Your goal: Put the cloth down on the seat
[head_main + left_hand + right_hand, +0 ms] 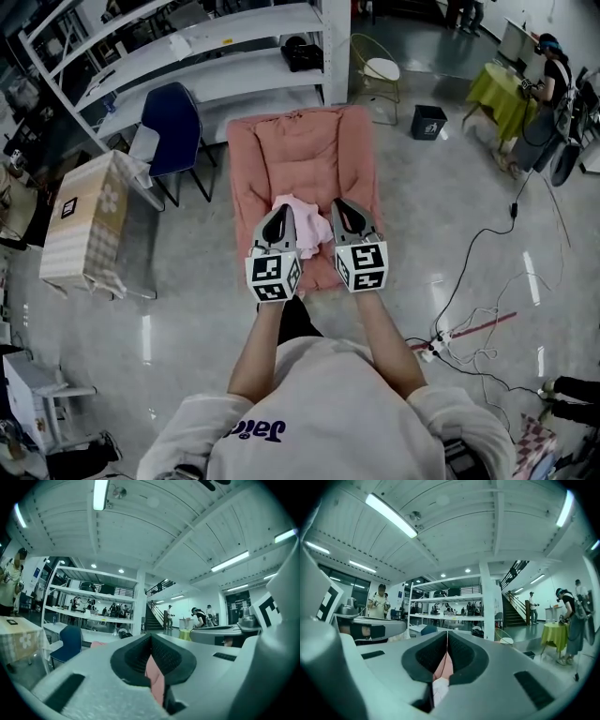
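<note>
A light pink cloth (306,223) hangs bunched between my two grippers, above the front of the salmon cushioned seat (300,150). My left gripper (280,212) holds its left side and my right gripper (341,206) its right side, side by side and level. In the left gripper view the jaws (151,637) are pressed together with pink cloth (156,680) pinched low between the pads. The right gripper view shows the same: jaws (447,635) together, pink cloth (442,668) caught between them. Most of the cloth is hidden behind the gripper bodies.
A blue chair (174,125) and a white shelf rack (216,47) stand left of and behind the seat. A box under checked fabric (86,225) sits at the left. A black bin (428,122), a round stool (381,69) and floor cables (469,323) lie to the right.
</note>
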A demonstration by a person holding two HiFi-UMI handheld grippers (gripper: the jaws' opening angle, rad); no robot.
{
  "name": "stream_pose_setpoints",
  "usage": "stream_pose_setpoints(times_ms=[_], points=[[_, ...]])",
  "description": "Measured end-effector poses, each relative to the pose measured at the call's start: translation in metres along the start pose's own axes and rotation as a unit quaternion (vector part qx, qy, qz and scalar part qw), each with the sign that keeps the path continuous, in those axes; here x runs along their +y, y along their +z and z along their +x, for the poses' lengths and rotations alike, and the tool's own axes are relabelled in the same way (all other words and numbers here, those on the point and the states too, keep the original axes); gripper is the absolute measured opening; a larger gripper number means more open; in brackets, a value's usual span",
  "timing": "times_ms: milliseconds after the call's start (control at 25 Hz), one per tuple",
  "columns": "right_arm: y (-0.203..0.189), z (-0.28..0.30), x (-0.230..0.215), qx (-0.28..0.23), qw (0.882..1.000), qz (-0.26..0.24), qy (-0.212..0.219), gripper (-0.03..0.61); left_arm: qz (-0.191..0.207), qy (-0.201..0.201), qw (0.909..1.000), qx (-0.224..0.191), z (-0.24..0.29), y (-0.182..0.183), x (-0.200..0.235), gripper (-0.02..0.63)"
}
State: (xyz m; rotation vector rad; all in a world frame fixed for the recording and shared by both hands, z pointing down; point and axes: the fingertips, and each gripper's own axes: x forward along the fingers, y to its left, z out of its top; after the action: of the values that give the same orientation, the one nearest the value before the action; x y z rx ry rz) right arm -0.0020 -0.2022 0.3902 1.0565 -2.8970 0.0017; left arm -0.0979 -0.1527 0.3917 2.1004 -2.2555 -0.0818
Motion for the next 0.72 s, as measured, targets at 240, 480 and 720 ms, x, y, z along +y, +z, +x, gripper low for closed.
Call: stream_pose_setpoints(times_ms=[240, 480, 720], points=[[0.014, -0.018, 0.014, -0.022, 1.0, 0.017, 0.013, 0.02, 0.001, 0.006, 0.9998, -0.018, -0.02, 0.015, -0.004, 0.012], [0.014, -0.03, 0.013, -0.025, 1.0, 0.018, 0.002, 0.02, -0.002, -0.024, 0.9995, -0.02, -0.03, 0.013, -0.018, 0.012], [0.008, -0.027, 0.005, -0.02, 1.0, 0.023, -0.005, 0.02, -0.008, -0.041, 0.9991, -0.012, -0.024, 0.009, -0.026, 0.012]])
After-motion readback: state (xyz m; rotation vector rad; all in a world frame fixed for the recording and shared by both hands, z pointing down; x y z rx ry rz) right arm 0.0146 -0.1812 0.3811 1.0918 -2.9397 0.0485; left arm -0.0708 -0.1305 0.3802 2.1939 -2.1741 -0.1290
